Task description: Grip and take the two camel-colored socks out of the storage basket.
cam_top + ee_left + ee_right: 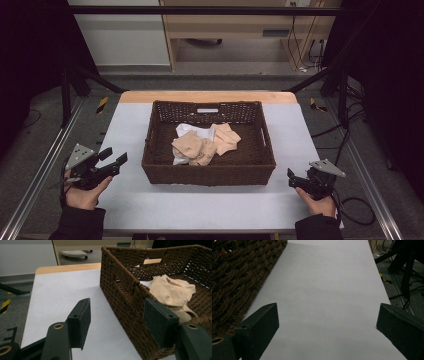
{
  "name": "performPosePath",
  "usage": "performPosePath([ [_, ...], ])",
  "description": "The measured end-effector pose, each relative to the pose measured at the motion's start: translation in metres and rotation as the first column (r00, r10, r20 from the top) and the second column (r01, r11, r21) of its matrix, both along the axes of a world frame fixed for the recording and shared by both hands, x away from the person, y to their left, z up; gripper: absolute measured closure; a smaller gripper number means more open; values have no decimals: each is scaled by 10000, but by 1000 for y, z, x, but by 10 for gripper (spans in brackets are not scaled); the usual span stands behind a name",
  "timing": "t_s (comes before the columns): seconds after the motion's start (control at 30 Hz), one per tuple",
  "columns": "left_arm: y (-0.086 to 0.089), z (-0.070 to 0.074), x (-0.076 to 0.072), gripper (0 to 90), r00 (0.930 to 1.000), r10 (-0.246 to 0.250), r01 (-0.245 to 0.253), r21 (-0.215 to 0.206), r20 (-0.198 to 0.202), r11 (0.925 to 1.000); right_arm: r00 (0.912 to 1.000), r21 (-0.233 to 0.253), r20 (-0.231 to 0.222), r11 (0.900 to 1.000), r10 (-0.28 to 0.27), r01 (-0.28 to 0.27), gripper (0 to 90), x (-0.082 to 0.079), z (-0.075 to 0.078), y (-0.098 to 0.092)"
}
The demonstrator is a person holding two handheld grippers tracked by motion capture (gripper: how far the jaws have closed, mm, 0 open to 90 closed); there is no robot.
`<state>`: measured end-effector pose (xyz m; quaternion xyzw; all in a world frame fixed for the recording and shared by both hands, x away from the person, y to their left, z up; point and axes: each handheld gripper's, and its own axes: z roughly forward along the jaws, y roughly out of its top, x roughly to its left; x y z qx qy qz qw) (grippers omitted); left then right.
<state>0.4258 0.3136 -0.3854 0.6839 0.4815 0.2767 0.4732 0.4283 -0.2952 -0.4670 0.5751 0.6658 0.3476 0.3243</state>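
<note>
While both grippers wait outside it, a dark wicker basket (208, 172) sits at the middle of the white-covered bench (200, 205), holding a loose heap of peach-coloured cloths (202, 145) with a white cloth (192, 131) under them. The left gripper (114, 158) hangs just off the basket's left wall, its jaws spread wide and empty; the left gripper view looks past that wall to the peach cloths (172, 293) inside. The right gripper (292, 178) sits near the basket's front right corner, jaws likewise apart and holding nothing, with bare bench (324, 290) ahead of them and the basket's weave (239, 277) off to one side.

Judging from this layout, the walls are the main hazard: a low reach from either side could catch a jaw on the rim and shove or tip the basket. The cloths lie tangled and overlapping, so a single pinch may drag up several pieces at once, or snag the white one beneath. A shallow pinch could also slip off the soft folds.
</note>
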Motion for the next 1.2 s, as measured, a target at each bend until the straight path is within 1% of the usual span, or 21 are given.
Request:
performPosePath([
  [0.03,-3,4,2,385,10000,-40,40,-42,65,10000,10000,32,8,10000,-34,34,46,0,0,0],
  [0.1,-5,6,3,385,9999,-75,75,-59,103,10000,10000,59,-16,10000,-18,18,46,0,0,0],
  [0.13,-9,10,5,384,9997,-151,153,-106,187,9998,10000,60,20,10000,-1,1,46,0,0,0],
  [0.23,-14,14,7,384,9995,-208,211,-123,242,9997,10000,84,38,10000,3,-3,46,0,0,0],
  [0.27,-19,17,10,383,9993,-249,255,-196,291,9995,10000,119,40,9999,-26,25,46,0,0,0],
  [0.3,-19,17,10,383,9993,-249,255,-196,291,9995,10000,131,34,9999,-31,30,45,0,0,0],
  [0.33,-25,20,13,383,9990,-316,325,-263,321,9991,10000,134,57,9999,-23,23,46,-1,0,0],
  [0.37,-25,20,13,383,9990,-316,325,-263,321,9991,10000,134,57,9999,-23,23,46,-1,0,0],
  [0.43,-31,24,17,384,9984,-425,437,-303,386,9986,10000,128,57,9999,-32,32,46,-1,1,0],
  [0.53,-43,30,23,392,9976,-513,519,-115,467,9986,10000,111,80,9999,-37,36,45,0,1,0],
  [0.7,-58,37,32,396,9963,-681,680,41,522,9977,9999,52,99,10000,-46,45,45,0,1,0],
  [0.77,-67,41,36,396,9955,-802,788,308,500,9964,9999,53,106,10000,-49,49,45,0,1,0],
  [0.8,-67,41,36,396,9955,-802,788,308,500,9964,9999,55,116,10000,-61,60,45,0,1,0],
  [0.9,-78,45,40,396,9939,-937,903,592,586,9942,9999,81,89,9999,-94,93,45,0,1,-1],
  [1.03,-84,47,43,396,9931,-1039,1005,611,547,9931,9999,51,93,10000,-64,64,45,0,1,-1],
  [1.07,-88,47,46,395,9924,-1082,1052,522,586,9931,9999,66,96,9999,-78,78,45,0,1,-1],
  [1.2,-93,48,51,394,9921,-1112,1088,430,585,9931,9999,75,83,9999,-101,100,45,0,1,-1],
])
